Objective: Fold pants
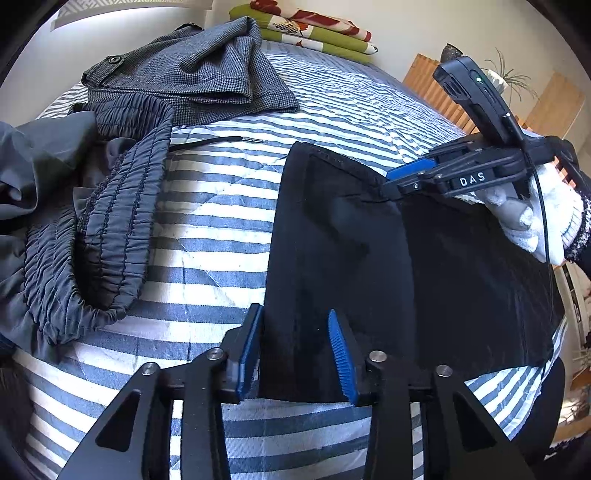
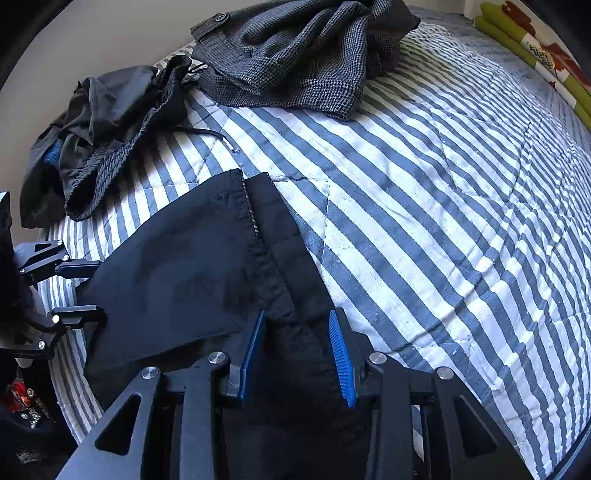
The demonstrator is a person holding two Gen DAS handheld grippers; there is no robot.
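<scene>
The black pants (image 2: 192,266) are laid flat on the striped bed (image 2: 424,206). Fabric is seen between the parted jaws of both left gripper (image 1: 295,350) and right gripper (image 2: 297,354); actual clamping cannot be told. Grey garments (image 1: 192,74) lie at 11 o'clock.

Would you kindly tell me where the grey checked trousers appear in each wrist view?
Left wrist view: grey checked trousers lie crumpled at upper left, beyond the black pants.
Right wrist view: they lie at top centre.
Shared landmark: the green patterned blanket on the striped quilt.
</scene>
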